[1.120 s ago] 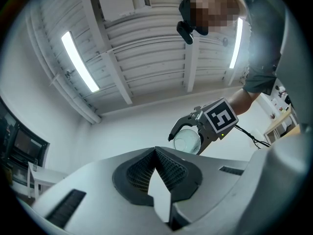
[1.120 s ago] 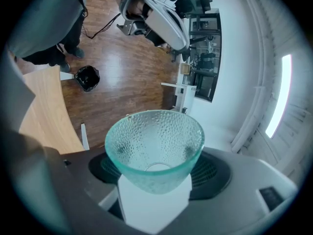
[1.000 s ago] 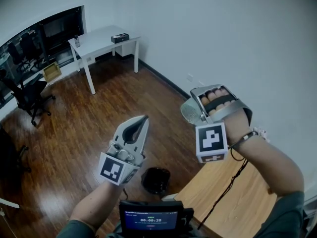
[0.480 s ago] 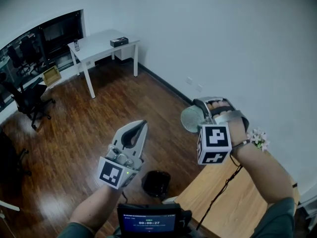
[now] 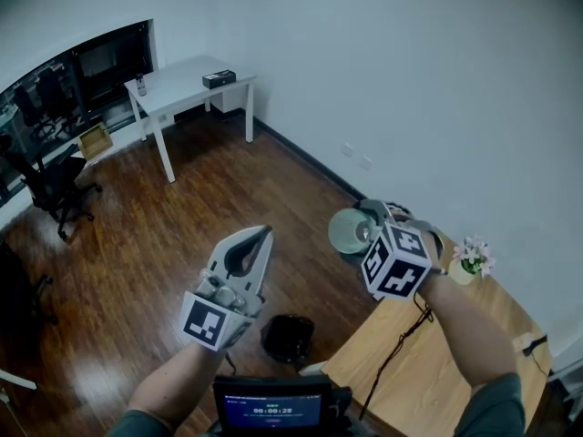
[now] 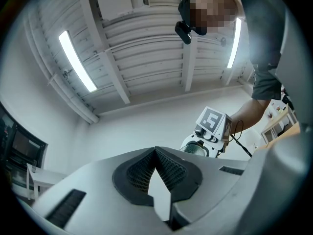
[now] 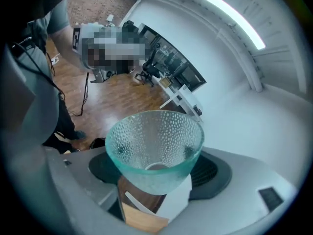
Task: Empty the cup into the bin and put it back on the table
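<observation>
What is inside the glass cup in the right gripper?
Nothing visible: the cup, clamped in the right gripper, looks empty through its clear dimpled wall. The dimples could hide drops or thin residue at the base.

White walls (image 5: 410, 62), dark wood floor (image 5: 182, 226), white desk (image 5: 187, 76), black office chair (image 5: 55, 176)

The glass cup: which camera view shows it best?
The right gripper view: the cup fills the centre, dimpled, looking empty, gripped between the jaws. The head view shows it small and tilted. The left gripper view shows only a distant part.
</observation>
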`<state>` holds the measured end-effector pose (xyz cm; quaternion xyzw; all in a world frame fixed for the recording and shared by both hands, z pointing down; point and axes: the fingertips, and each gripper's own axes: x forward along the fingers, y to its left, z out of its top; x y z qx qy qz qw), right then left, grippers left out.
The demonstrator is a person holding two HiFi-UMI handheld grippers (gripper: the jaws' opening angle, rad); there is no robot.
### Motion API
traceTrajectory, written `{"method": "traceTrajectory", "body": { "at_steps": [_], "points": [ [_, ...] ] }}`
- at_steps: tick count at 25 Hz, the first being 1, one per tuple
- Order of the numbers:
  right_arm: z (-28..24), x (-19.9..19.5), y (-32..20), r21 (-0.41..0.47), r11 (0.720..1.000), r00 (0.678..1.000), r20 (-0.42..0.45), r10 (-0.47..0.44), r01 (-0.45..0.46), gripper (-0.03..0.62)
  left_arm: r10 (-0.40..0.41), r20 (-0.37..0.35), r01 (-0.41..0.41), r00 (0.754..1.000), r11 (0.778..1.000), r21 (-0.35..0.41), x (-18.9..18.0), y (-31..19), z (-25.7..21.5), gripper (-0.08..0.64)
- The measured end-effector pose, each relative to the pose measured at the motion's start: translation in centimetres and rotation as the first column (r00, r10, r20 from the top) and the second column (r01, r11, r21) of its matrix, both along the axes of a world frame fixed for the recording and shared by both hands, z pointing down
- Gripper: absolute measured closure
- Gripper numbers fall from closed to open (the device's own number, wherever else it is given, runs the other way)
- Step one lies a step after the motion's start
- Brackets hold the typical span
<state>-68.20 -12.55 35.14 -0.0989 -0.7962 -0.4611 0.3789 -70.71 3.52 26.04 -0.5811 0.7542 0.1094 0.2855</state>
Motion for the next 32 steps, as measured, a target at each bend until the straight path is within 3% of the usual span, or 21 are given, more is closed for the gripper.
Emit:
{"method": "traceTrajectory", "body": {
  "at_steps": [3,6,14,17,21,26,32],
  "points": [
    [1.3,-0.1,0.2,-0.115,0.993,0.999,0.021,0.03,-0.027,0.207,0.003,0.0,-0.003,1.0,1.0,-0.011,-0.1,0.4,0.7,0.56],
    [2.3,0.1,0.6,-0.278,0.959,0.996,0.052,0.074,-0.056,0.206,0.005,-0.017,-0.005,1.0,1.0,-0.024,-0.1,0.3,1.4,0.56],
    [2.5,1.0,3.2,-0.592,0.804,0.981,0.117,0.156,-0.057,0.206,0.017,-0.036,-0.017,0.999,1.0,-0.025,-0.1,0.7,1.9,0.56],
    [2.4,1.3,3.8,-0.651,0.757,0.97,0.146,0.196,-0.056,0.206,0.042,-0.071,-0.045,0.997,0.998,-0.038,-0.1,0.9,2.8,0.56],
    [2.5,1.8,4.7,-0.696,0.716,0.962,0.152,0.229,-0.061,0.206,0.054,-0.046,-0.056,0.997,0.997,-0.043,0.2,0.8,3.2,0.56],
    [1.9,2.6,5.2,-0.771,0.634,0.941,0.165,0.295,-0.064,0.206,0.089,-0.115,-0.094,0.989,0.995,-0.039,-0.2,0.9,4.1,0.56],
    [1.5,4.6,5.7,-0.806,0.586,0.915,0.167,0.368,-0.088,0.206,0.128,-0.158,-0.137,0.979,0.99,-0.045,-0.4,0.5,5.4,0.56]
  ]
}}
